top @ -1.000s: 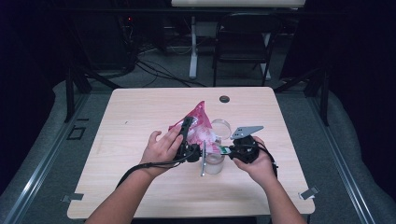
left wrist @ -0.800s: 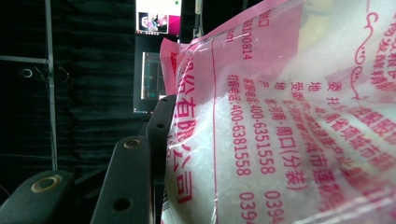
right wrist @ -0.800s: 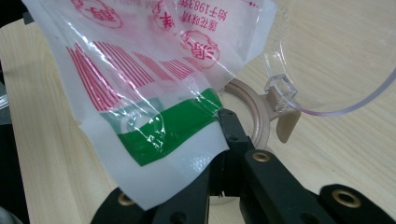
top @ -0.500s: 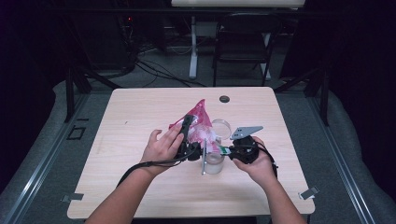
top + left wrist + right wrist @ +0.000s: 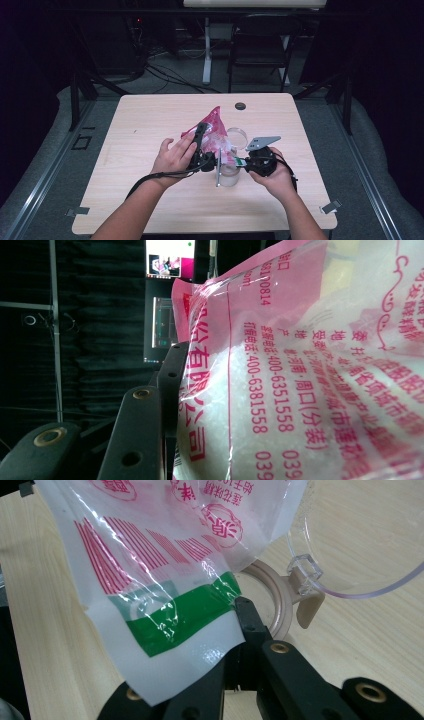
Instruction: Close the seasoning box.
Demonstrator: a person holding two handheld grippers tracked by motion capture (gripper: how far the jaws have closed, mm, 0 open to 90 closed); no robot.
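A pink and clear plastic bag (image 5: 214, 131) of white grains is held up over the middle of the wooden counter (image 5: 150, 115), between the person's two hands. The left gripper (image 5: 201, 145) is clamped on the bag's body: in the left gripper view one black jaw presses flat against the printed side of the bag (image 5: 310, 380), with the white grains bulging just beside it; the other jaw is hidden behind the bag. The left hand (image 5: 174, 156) wraps around that gripper from the near side.

The right gripper (image 5: 239, 162) points toward the bag from the right, held in the right hand (image 5: 272, 172). Its jaws are together, pinching the bag's lower corner: in the right gripper view the green and white edge of the bag (image 5: 175, 615) is caught between the black jaws.

Directly below that corner stands a clear jar (image 5: 229, 172) on the counter, its beige rim (image 5: 280, 605) open upward. Its clear round lid (image 5: 360, 535) is flipped back on a beige hinge and lies beside the jar, on the far side in the high view. The bag tilts, with its pink top corner pointing away from the person and its lower end over the jar's mouth.

A small dark round disc (image 5: 240, 106) sits near the far edge of the counter, well apart from the bag. A dark folding chair (image 5: 260, 45) stands beyond the counter.
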